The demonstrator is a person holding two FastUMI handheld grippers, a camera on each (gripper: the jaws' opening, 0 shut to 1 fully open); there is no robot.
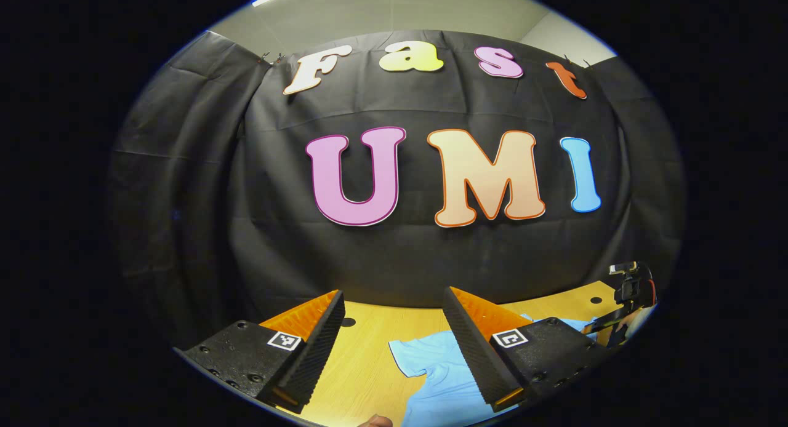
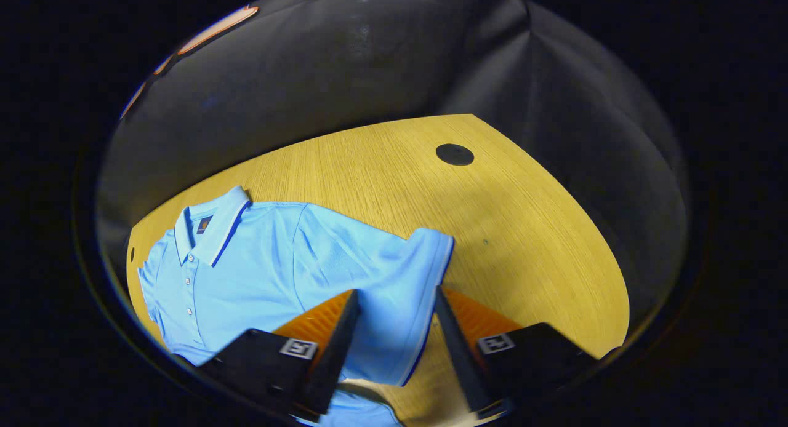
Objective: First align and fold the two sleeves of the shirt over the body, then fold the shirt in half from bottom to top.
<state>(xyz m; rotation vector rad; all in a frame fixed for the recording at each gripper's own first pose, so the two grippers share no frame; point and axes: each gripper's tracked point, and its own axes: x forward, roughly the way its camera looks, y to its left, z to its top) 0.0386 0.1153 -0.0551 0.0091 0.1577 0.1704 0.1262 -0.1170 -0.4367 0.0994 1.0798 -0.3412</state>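
Observation:
A light blue polo shirt (image 2: 258, 273) lies face up on the wooden table (image 2: 523, 230), its collar (image 2: 212, 230) toward the left of the right gripper view. Its near sleeve (image 2: 400, 273), with a white-edged cuff, spreads out toward my right gripper (image 2: 396, 296). That gripper is open, one finger on each side of the sleeve, and I cannot tell whether it touches the cloth. In the left gripper view, my left gripper (image 1: 394, 293) hangs open above the table (image 1: 363, 359) and points at the booth wall. The shirt (image 1: 443, 378) and one sleeve (image 1: 409, 353) lie below it.
A round black hole (image 2: 454, 154) sits in the tabletop beyond the shirt. Black cloth walls close in the table at the back and on both sides. The right gripper's body (image 1: 631, 295) shows at the far right of the left gripper view. A fingertip (image 1: 375, 421) shows at that view's bottom edge.

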